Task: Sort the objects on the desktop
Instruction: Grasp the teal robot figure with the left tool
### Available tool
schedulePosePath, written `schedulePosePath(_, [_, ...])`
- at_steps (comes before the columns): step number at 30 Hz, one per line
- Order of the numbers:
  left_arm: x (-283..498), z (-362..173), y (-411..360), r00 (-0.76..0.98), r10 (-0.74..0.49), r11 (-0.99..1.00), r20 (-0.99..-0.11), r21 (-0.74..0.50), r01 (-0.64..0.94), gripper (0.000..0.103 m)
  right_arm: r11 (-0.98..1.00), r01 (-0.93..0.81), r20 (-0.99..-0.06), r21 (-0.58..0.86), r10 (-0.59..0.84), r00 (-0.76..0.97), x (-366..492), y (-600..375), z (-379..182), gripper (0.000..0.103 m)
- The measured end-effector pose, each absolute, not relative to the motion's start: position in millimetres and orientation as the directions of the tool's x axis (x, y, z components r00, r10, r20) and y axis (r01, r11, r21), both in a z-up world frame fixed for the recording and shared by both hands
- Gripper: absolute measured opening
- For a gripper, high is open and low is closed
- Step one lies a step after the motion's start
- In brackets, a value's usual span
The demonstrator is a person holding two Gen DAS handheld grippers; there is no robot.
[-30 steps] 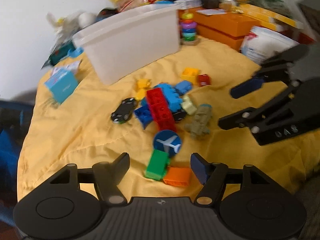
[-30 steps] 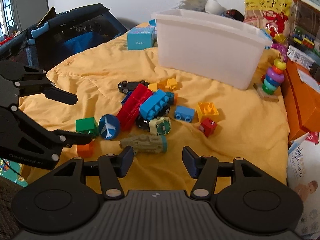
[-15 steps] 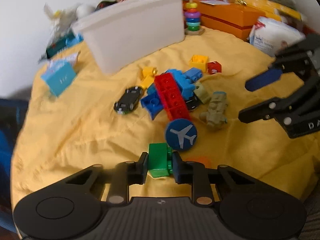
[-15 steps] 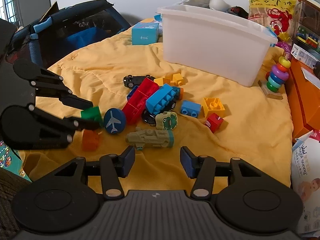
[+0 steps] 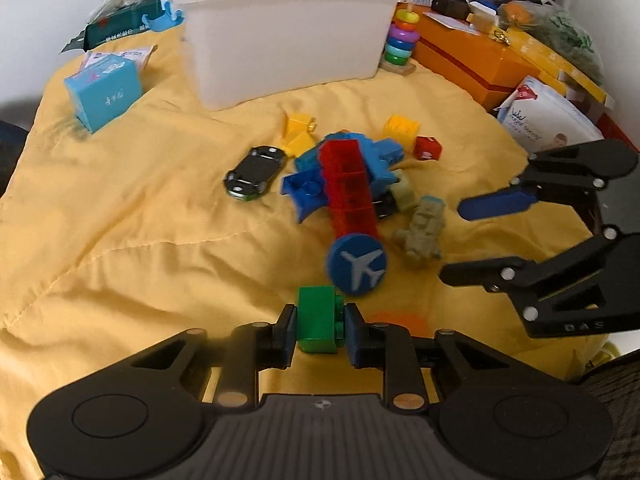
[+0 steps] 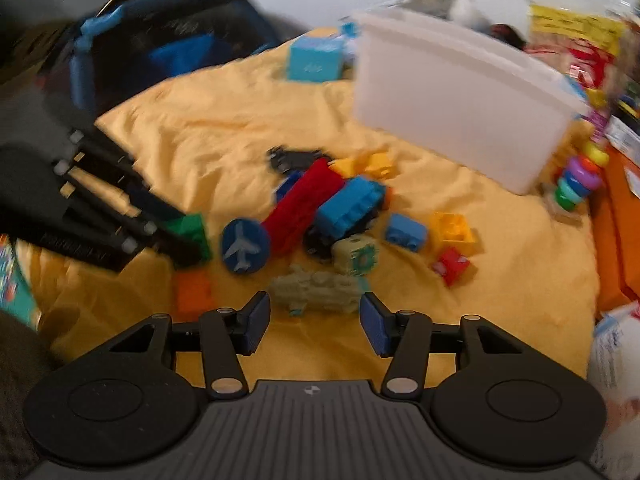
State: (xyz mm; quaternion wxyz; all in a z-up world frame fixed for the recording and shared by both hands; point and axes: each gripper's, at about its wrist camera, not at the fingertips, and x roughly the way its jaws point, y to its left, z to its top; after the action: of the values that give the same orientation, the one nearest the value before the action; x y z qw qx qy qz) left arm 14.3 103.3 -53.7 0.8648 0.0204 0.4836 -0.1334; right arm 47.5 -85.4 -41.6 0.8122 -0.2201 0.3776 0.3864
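Note:
A green brick (image 5: pixel 316 312) sits between the blue pads of my left gripper (image 5: pixel 319 320), which touch both its sides; the jaws are opening. In the right wrist view the same brick (image 6: pixel 194 226) shows at the left gripper's (image 6: pixel 176 240) tips, low over the yellow blanket (image 5: pixel 140 220). My right gripper (image 6: pixel 314 316) stands open just short of a tan toy vehicle (image 6: pixel 316 288), with nothing between its fingers. A white bin (image 5: pixel 280 28) stands at the back.
A blue airplane disc (image 5: pixel 357 264), a long red brick (image 5: pixel 348 188), blue and yellow bricks and a black toy car (image 5: pixel 254 174) lie in a heap mid-blanket. An orange brick (image 6: pixel 193 292) lies near the left gripper. Orange boxes (image 5: pixel 472 60) and a ring stacker (image 5: pixel 400 40) line the right.
My left gripper moved up to the green brick and closed onto it. The right gripper's jaws narrowed slightly and it now sits closer to the tan toy.

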Motion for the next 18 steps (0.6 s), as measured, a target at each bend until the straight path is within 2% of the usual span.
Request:
schedulePosePath(3, [17, -45, 108, 0.536, -0.177, 0.966, -0.825, -0.041, 0.256, 0.046, 0.653, -0.756, -0.794, -0.047, 0.435, 0.426, 49, -81, -43, 0.057])
schedulePosePath(7, [27, -24, 107, 0.624, -0.169, 0.949, -0.763, 0.045, 0.312, 0.046, 0.713, -0.701, -0.803, 0.004, 0.42, 0.423, 58, -79, -51, 0.057])
schedulePosePath(11, [57, -23, 98, 0.657, -0.146, 0.913, -0.739, 0.155, 0.378, 0.046, 0.712, -0.699, -0.774, -0.067, 0.404, 0.487, 50, -70, -47, 0.055])
schedulePosePath(14, [81, -36, 92, 0.627, -0.155, 0.884, -0.764, 0.177, 0.433, 0.046, 0.694, -0.71, -0.757, -0.118, 0.4, 0.516, 42, -66, -43, 0.055])
schedulePosePath(18, [94, -44, 88, 0.597, -0.153, 0.854, -0.787, 0.199, 0.48, 0.045, 0.726, -0.684, -0.782, -0.072, 0.384, 0.49, 45, -70, -47, 0.053])
